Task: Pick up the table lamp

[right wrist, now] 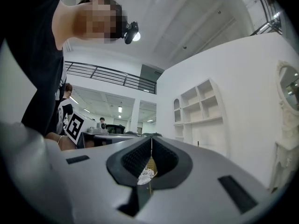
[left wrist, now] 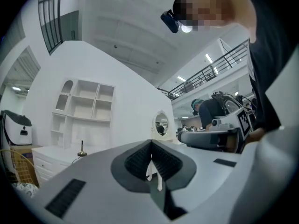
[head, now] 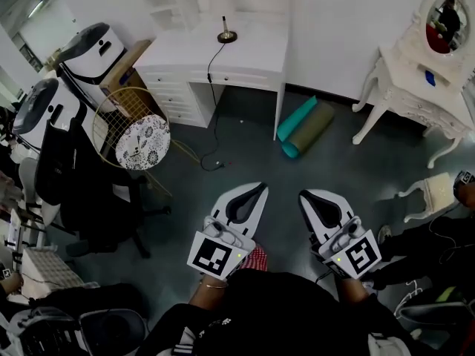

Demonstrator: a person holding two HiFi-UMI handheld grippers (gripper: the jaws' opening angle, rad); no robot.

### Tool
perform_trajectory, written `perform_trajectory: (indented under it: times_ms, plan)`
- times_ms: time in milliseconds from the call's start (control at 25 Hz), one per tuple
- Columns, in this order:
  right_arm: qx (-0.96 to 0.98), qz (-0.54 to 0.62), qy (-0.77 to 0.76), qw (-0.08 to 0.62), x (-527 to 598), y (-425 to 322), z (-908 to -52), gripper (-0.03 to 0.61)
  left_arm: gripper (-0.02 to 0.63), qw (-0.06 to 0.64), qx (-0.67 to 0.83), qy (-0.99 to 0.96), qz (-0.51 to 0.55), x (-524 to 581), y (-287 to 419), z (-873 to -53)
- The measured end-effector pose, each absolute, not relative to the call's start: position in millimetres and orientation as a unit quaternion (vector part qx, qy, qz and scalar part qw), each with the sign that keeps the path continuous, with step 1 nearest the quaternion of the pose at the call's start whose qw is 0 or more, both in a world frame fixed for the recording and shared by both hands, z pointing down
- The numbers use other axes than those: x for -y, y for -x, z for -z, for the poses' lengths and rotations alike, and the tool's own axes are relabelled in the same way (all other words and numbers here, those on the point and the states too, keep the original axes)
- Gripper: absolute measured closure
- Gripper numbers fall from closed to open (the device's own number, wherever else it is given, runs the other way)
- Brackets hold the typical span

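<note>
"Head view, nearest first: the claws?"
"Both pinched shut, holding nothing: left claw (head: 260, 189) and right claw (head: 305, 196), close before the person."
"So the task?"
"Not begun, I'd judge: reach, grip and lift all remain. The lamp (head: 226, 33) stands far off on the white worktop (head: 256, 54), cord (head: 210, 80) hanging to the floor."
"Containers?"
"One wire basket (head: 111, 110) beside that worktop; contents unclear. The shelf (left wrist: 95, 101) cubbies above look bare."
</note>
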State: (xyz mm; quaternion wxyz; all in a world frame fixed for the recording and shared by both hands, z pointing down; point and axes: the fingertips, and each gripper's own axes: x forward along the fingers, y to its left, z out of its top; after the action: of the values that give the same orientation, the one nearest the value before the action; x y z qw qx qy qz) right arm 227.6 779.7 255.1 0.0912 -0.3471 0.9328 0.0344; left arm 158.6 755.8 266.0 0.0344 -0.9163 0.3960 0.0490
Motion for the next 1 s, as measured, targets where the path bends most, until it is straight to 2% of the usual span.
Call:
perform_trajectory:
  times_ms: [120,360,800,1000]
  plan:
    - [-0.929,-0.033,0.359,0.084,-753,-216,-257,0.563,0.601,0.017,-0.400,0.915,-0.047,-729,-140,-272]
    - [-0.923,-0.034,0.367,0.111,-698,-191,-240,0.563,0.601,0.057,-0.398,0.914,-0.046,-679,-121,-259]
    - [-0.911,-0.024,0.398,0.108,-624,-171,-249,0.563,0.601,0.045,-0.367,0.928,-0.040,-607,-98,-266]
    - [-0.911,-0.022,0.399,0.105,-602,-155,-251,0.563,0.601,0.017,-0.368,0.928,-0.060,-582,-78,-268]
